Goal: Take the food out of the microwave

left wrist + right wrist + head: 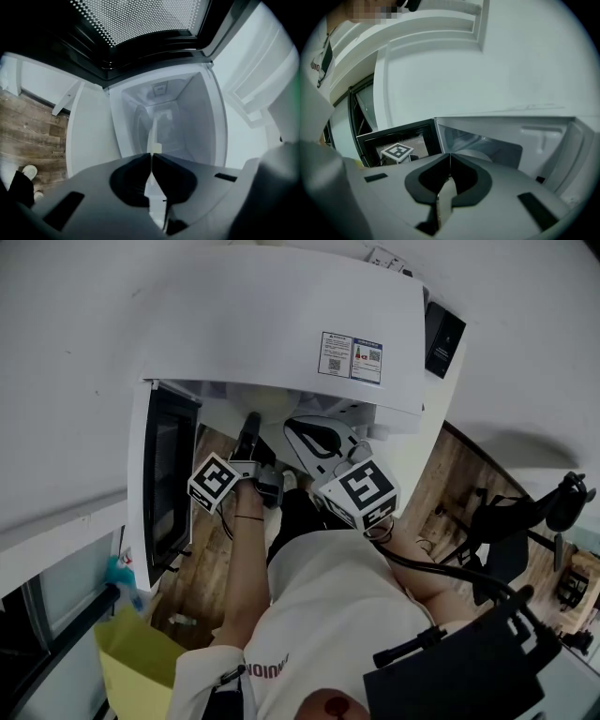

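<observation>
At the microwave's [281, 324] left side, its door [169, 474] is hanging wide open, so the opening step is looking finished. Just inside the microwave's mouth, you're holding the left gripper [151, 157] rolled onto its side. Its jaws are pinching together on a thin pale edge, which I'm reading as the rim of a plate [153, 133].

That plate is sitting inside the microwave, reaching from the mouth back toward the rear wall. I can't tell whether it's resting on the microwave's floor or riding just above it. The food itself isn't showing — only that edge is.

The plate is lying flat, its face turned toward the microwave's ceiling and its near rim pointing out at you. Seen edge-on, its line is running straight from mouth to back wall; if it's round, as it seems, it's offering no other long axis.

Just outside the microwave's mouth, toward its right side, you're holding the right gripper [449, 157] with its jaws pressed together and nothing between them.

By my judgement the removal is only beginning — drawing the plate out level and setting it down away from the microwave is what's remaining.
</observation>
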{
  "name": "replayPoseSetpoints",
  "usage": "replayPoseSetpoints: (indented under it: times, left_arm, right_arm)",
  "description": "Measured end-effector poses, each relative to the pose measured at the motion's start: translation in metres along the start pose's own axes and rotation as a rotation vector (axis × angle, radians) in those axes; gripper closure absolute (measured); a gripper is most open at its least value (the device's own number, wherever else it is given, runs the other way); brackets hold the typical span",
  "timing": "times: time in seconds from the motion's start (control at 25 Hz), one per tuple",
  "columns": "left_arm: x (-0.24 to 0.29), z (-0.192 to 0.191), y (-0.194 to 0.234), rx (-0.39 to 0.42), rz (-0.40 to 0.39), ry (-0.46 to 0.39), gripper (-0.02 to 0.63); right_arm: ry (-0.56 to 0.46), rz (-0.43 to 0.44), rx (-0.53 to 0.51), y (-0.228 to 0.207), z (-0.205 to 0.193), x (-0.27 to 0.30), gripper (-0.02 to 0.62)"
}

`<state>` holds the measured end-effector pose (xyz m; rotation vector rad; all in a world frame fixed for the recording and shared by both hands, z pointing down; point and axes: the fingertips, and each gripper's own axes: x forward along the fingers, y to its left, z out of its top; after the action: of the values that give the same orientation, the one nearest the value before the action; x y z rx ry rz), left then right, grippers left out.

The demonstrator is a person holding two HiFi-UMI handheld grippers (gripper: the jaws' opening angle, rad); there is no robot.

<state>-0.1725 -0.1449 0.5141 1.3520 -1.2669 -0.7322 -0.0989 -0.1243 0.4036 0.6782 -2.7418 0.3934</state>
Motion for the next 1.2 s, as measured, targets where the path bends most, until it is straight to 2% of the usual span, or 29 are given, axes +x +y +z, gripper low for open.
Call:
replayPoseSetpoints:
  times: [0.52, 0.68, 0.8, 1.2]
  left_arm:
    - [-0.016, 0.002, -0.005, -0.01, -0.018, -0.036, 0.58]
    - [-0.019, 0.0, -0.01, -0.031, -0.055, -0.048, 0.58]
    - [-0.025, 0.001, -0.007, -0.022, -0.03, -0.052, 0.58]
    - [-0.039, 0.0, -0.007, -0.017, -0.03, -0.084, 0.58]
  right_arm:
    - [-0.008, 0.033, -0.019, 0.011, 0.002, -0.003, 0.574]
    - [-0.012, 0.041, -0.026, 0.014, 0.003, -0.003, 0.574]
    - [-0.014, 0.048, -0.03, 0.016, 0.004, -0.004, 0.574]
    - [-0.02, 0.078, -0.045, 0.024, 0.005, -0.006, 0.574]
